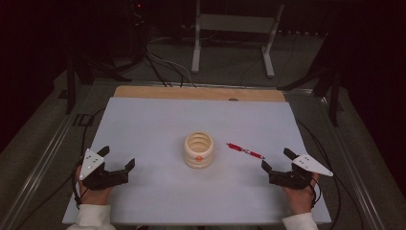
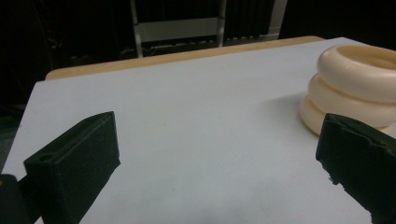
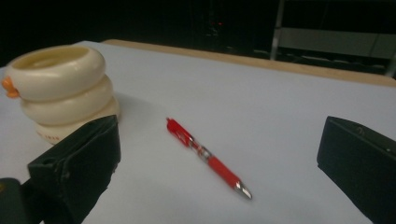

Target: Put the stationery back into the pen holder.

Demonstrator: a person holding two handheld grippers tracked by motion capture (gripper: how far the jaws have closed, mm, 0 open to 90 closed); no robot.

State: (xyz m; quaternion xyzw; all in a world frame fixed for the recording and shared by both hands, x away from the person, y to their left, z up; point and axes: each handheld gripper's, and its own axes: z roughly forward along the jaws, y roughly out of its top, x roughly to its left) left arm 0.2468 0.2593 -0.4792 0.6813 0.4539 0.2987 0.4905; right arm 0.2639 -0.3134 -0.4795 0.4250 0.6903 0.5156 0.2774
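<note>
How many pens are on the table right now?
1. A red pen lies flat on the table, just right of the cream ringed holder and ahead of the right gripper. Any inside the holder would be hidden.

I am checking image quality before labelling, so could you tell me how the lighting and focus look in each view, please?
High view: the table is evenly lit, the surroundings very dark, the picture soft. Left gripper view: the cream ringed holder casts a faint shadow to its left; the near jaws are blurred. Right gripper view: the red pen is fairly sharp, with a glint on its metal tip.
</note>
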